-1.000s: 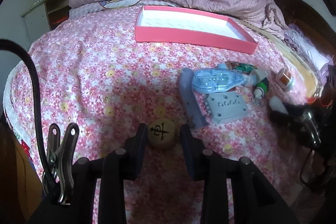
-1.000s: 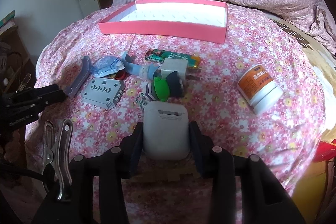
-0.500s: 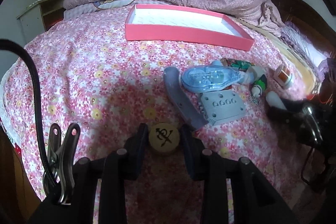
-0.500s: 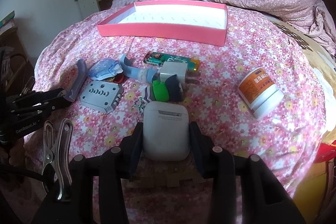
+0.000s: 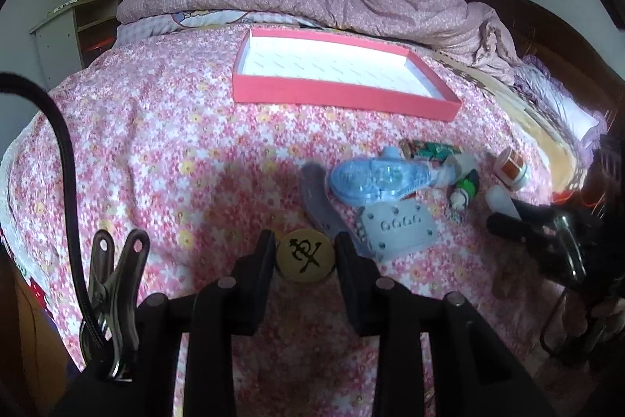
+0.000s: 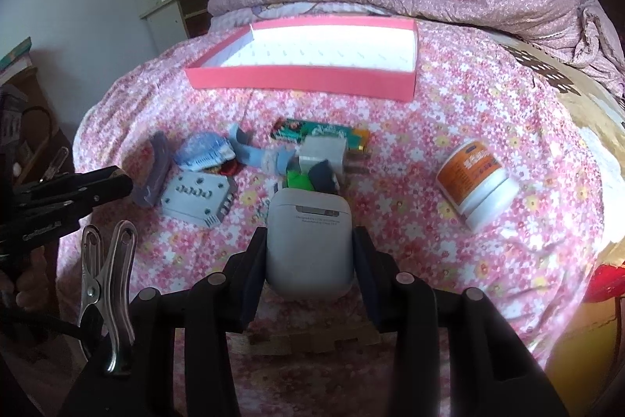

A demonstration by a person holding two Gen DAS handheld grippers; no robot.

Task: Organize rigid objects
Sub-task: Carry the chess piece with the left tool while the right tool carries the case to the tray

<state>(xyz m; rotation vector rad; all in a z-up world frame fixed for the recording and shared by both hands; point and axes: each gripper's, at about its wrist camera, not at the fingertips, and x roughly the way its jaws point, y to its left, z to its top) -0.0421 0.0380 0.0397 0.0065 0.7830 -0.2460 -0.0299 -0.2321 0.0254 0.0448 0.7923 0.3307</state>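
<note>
Rigid objects lie scattered over my flowered bed, and the pink tray waits empty toward the far end, well apart from the pile, so I judge it the place for them; going from large to small, the orange-labelled bottle lies on its side off to the right, the blue tape dispenser rests across the grey handle, the grey block with holes sits just beside them, and the green packet lies behind the white plug; my right tongs are closed on the white earbud case, smooth, rounded and hard, its flat sides against the pads; my left tongs are closed on the round wooden chess piece, tan with a black character on its face, gripped by its rim; both appear lifted clear of the quilt, though I cannot be sure; to do the carry well I would keep both grips firm and level, since the disc's curved rim could slip or turn between flat pads, pass over the clutter without brushing it, and lower each piece onto the tray floor before letting go.
</note>
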